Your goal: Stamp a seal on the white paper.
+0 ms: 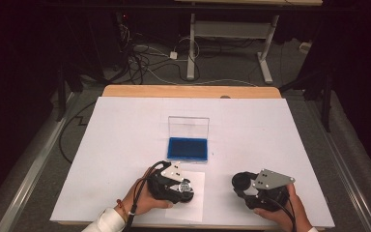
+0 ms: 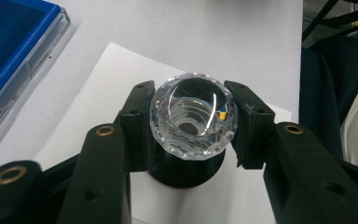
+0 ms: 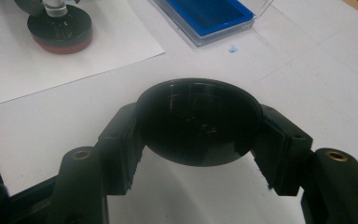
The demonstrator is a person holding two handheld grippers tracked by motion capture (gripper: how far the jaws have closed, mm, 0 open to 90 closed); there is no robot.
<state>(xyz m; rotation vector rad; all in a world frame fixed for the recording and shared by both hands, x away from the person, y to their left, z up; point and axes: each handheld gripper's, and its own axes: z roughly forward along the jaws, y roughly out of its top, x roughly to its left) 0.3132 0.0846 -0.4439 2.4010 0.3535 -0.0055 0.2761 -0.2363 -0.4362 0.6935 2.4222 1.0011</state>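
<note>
A clear faceted crystal ball stands on a round black base that rests on a sheet of white paper. My left gripper is shut on the crystal, one pad on each side; from above it shows as left gripper at the table's front centre. My right gripper is shut on a black bowl-shaped cap, held just above the table. In the high view this right gripper sits at the front right, with the cap at its tip.
An open case with a blue lining and an upright clear lid stands at the table's middle, beyond the left gripper. A white sheet covers the table. Desk legs and cables lie on the floor behind.
</note>
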